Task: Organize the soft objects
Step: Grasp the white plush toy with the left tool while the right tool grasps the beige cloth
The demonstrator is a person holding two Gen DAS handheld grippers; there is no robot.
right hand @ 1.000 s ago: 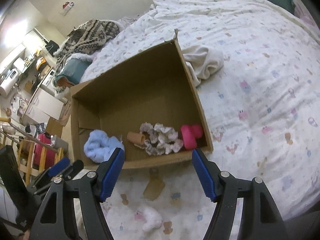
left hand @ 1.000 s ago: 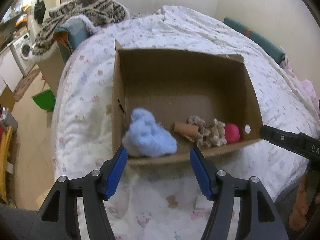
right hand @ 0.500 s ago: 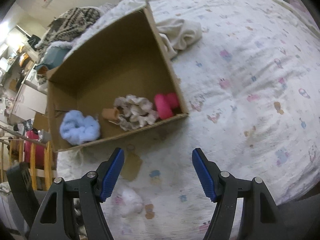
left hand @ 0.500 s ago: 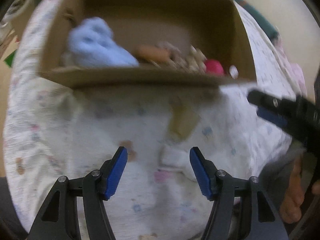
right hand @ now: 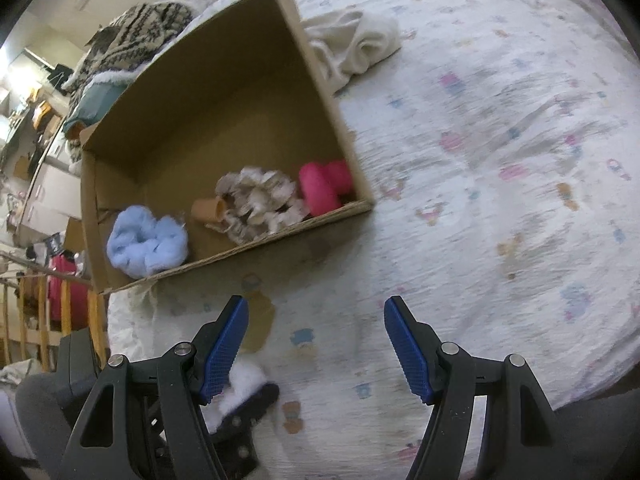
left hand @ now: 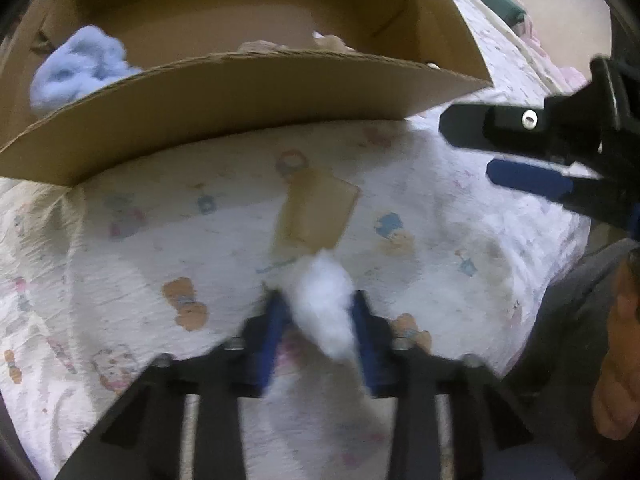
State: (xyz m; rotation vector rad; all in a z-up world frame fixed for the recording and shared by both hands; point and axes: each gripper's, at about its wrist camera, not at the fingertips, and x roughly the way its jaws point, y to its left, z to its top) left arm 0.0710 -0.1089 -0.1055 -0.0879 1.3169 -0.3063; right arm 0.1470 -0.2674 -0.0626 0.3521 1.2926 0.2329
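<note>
Cotton bedspread [right hand: 500, 128], printed with small cartoon figures, carries everything here. On it sits the open cardboard box [right hand: 224, 92], its near wall facing the bed's near edge. Inside, along that near wall, lie a pale blue fluffy scrunchie [right hand: 146, 242], a small tan cup-like piece [right hand: 208, 209], a beige ruffled scrunchie [right hand: 258, 200] and a bright pink soft piece [right hand: 324, 186] in the right-hand corner. A cream cloth [right hand: 352, 46] is bunched on the bedspread just outside the box's right wall.

A second ago the left gripper [left hand: 318, 320] stood wide open, aimed at the box; it has since dropped to the bedspread near the bed's near edge and narrowed its blue pads onto the white fluffy puff [left hand: 324, 304], which now sits pinched between them, just beside a flat tan cardboard scrap [left hand: 316, 212]. Motion blur leaves it unclear whether the puff has lifted off the fabric. The right gripper [right hand: 316, 344] hovers spread wide with nothing in it.

Judged from this, the last loose soft item is secured, and carrying it over the near wall into the box comes next.
</note>
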